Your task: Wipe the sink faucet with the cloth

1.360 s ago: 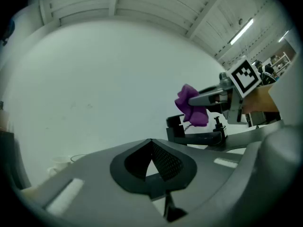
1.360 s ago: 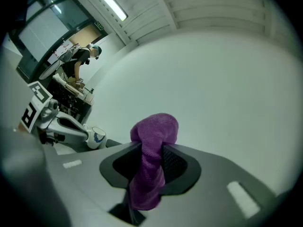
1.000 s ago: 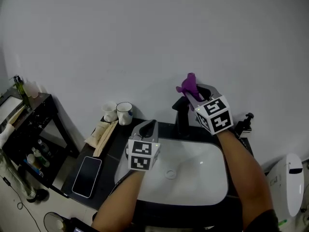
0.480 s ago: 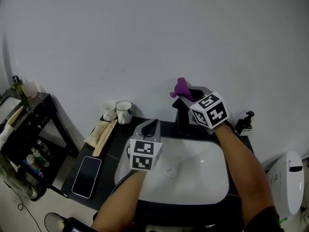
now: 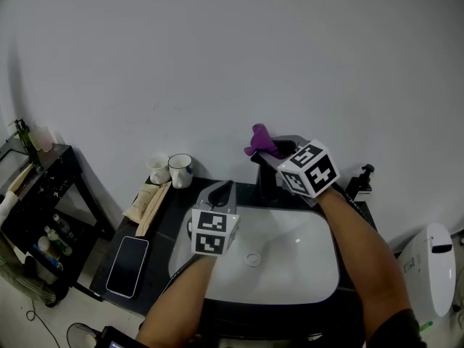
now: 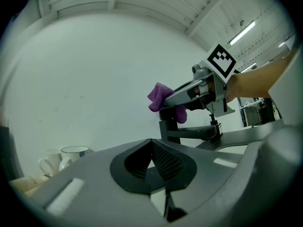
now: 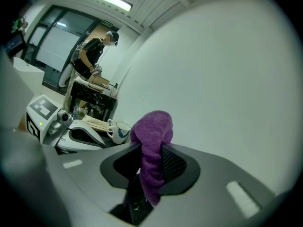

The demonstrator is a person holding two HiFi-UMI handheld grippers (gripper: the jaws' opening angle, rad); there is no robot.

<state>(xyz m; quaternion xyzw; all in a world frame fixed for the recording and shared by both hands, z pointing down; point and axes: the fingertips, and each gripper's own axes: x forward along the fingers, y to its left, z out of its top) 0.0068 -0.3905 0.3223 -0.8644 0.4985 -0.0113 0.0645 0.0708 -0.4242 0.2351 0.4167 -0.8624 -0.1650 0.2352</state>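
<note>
Though tiny in head view, cloth (image 7: 154, 129) clamped in right gripper (image 7: 150, 163) jaws; left gripper (image 6: 151, 150) jaws together

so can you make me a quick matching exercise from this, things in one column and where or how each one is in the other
Things:
1 cloth
2 phone
3 left gripper
4 pump bottle

Places or states:
a lying flat on the dark counter
b shut, with nothing in it
c pinched in the right gripper
d standing to the right of the faucet

Pairs: 1-c, 2-a, 3-b, 4-d
</note>
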